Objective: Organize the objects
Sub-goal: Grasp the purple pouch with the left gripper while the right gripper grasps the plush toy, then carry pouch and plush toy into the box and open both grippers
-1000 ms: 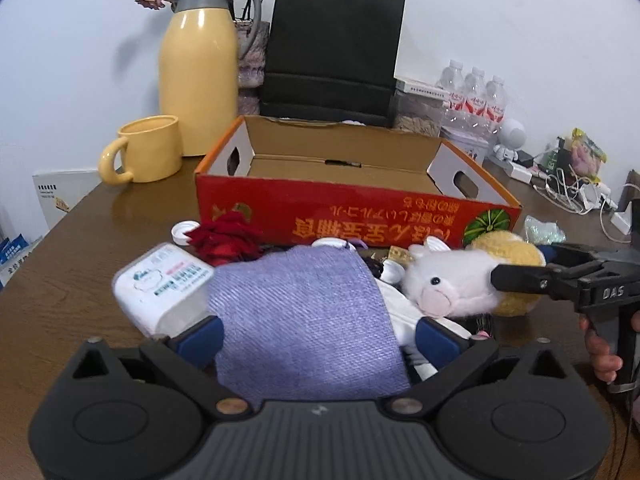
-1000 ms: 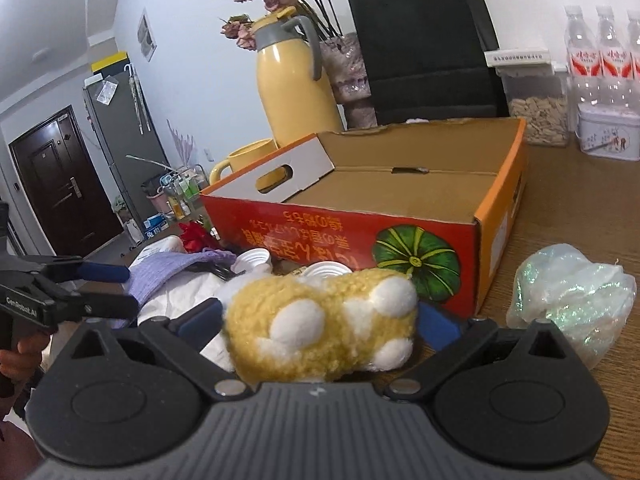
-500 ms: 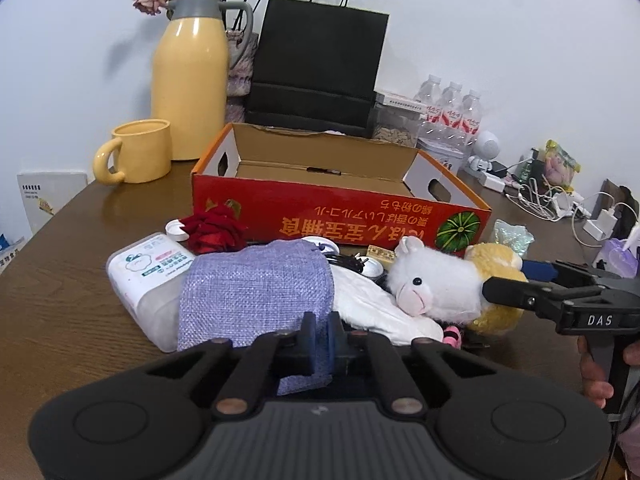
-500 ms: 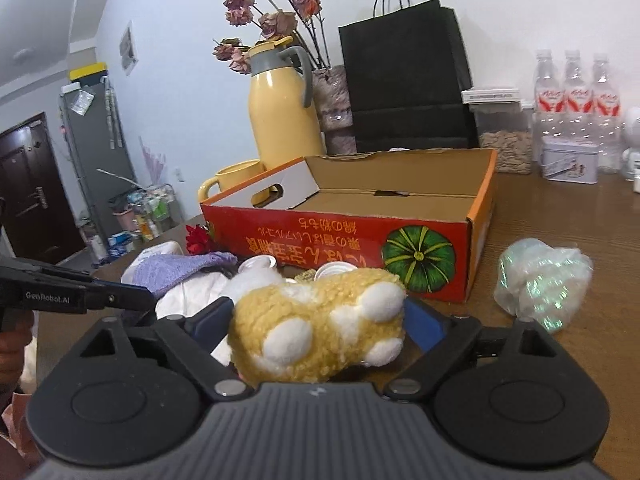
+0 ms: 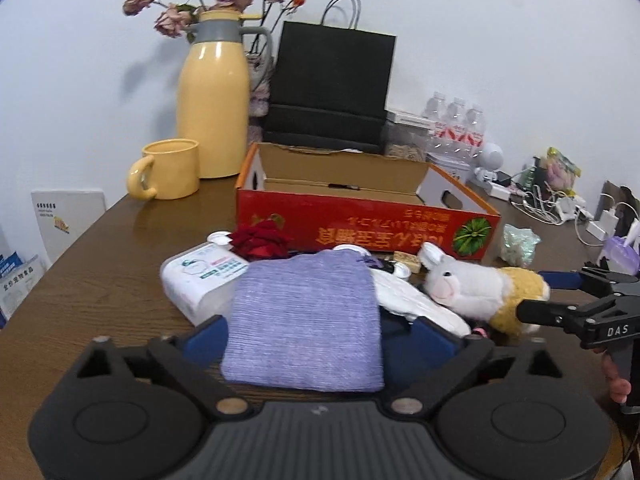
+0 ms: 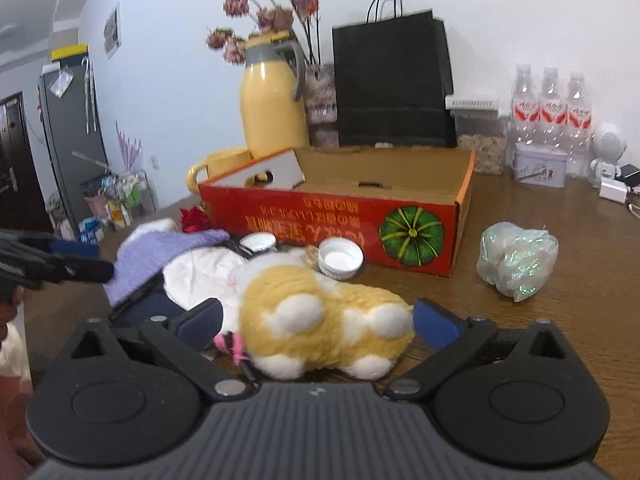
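A purple woven pouch (image 5: 304, 324) lies on the wooden table (image 5: 120, 272) between the fingers of my left gripper (image 5: 320, 328). Its jaws are opening and the pads stand clear of the cloth. A yellow and white plush toy (image 6: 328, 320) lies between the fingers of my right gripper (image 6: 316, 312), whose jaws are also opening, with a gap on both sides. Behind both stands an open red cardboard box (image 5: 360, 220), its inside bare. In the left wrist view, the right gripper (image 5: 548, 296) reaches the plush toy (image 5: 476, 292) from the right.
Around the pouch lie a white wipes pack (image 5: 200, 280), a red fabric flower (image 5: 260, 240), white cloth (image 6: 200, 272) and bottle caps (image 6: 340, 258). A crumpled clear bag (image 6: 516, 256) lies right of the box. A yellow jug (image 5: 212, 108), mug (image 5: 168, 168), black bag (image 5: 332, 84) and bottles (image 6: 552, 108) stand behind.
My left gripper, wide one second ago, pinched shut at the pouch's near edge half a second ago and now stands wide again. Both grippers have drawn back a little; the plush toy lies on the table.
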The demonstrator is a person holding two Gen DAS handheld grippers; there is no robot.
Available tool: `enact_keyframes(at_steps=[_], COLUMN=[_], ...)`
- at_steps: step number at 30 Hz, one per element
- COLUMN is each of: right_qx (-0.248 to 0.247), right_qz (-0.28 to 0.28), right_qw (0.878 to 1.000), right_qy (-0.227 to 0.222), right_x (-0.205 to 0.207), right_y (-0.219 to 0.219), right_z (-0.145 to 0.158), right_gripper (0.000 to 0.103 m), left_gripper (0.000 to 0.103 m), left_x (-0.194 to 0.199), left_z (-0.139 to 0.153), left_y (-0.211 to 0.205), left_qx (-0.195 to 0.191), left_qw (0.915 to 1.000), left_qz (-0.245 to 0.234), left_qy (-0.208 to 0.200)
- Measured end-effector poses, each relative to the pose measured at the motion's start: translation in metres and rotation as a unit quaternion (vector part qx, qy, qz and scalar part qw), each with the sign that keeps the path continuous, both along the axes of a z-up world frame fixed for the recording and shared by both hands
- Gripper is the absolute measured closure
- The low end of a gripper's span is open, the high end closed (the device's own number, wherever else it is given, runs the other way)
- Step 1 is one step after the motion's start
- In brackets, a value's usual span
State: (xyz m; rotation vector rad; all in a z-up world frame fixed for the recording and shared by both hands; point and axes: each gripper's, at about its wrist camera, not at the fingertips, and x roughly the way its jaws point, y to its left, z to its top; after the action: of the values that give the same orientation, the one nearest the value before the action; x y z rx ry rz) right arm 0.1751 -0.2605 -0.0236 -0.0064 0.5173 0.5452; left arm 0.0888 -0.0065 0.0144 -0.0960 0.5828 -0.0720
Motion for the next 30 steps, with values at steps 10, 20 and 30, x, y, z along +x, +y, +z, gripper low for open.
enact_keyframes(at_steps=[10, 20, 30], right_qx=[0.002, 0.054, 0.058], right_qz=[0.017, 0.008, -0.024], right_qw=[0.999, 0.996, 0.998], right_qy=[0.030, 0.069, 0.030], right_x=[0.020, 0.030, 0.006], right_y=[0.002, -0.008, -0.002], right_z=[-0.010, -0.018, -0.011], right_gripper=[0.000, 0.000, 0.006], left_gripper=[0.002, 0.064, 0.101], left_x=[0.022, 0.028, 0.017], left_z=[-0.016, -0.023, -0.019], left_y=[0.001, -0.001, 0.000], left_qx=[-0.012, -0.040, -0.042], left_qw=[0.9994, 0.9984, 0.9986], left_qz=[0.003, -0.016, -0.025], left_qy=[0.033, 0.035, 0.021])
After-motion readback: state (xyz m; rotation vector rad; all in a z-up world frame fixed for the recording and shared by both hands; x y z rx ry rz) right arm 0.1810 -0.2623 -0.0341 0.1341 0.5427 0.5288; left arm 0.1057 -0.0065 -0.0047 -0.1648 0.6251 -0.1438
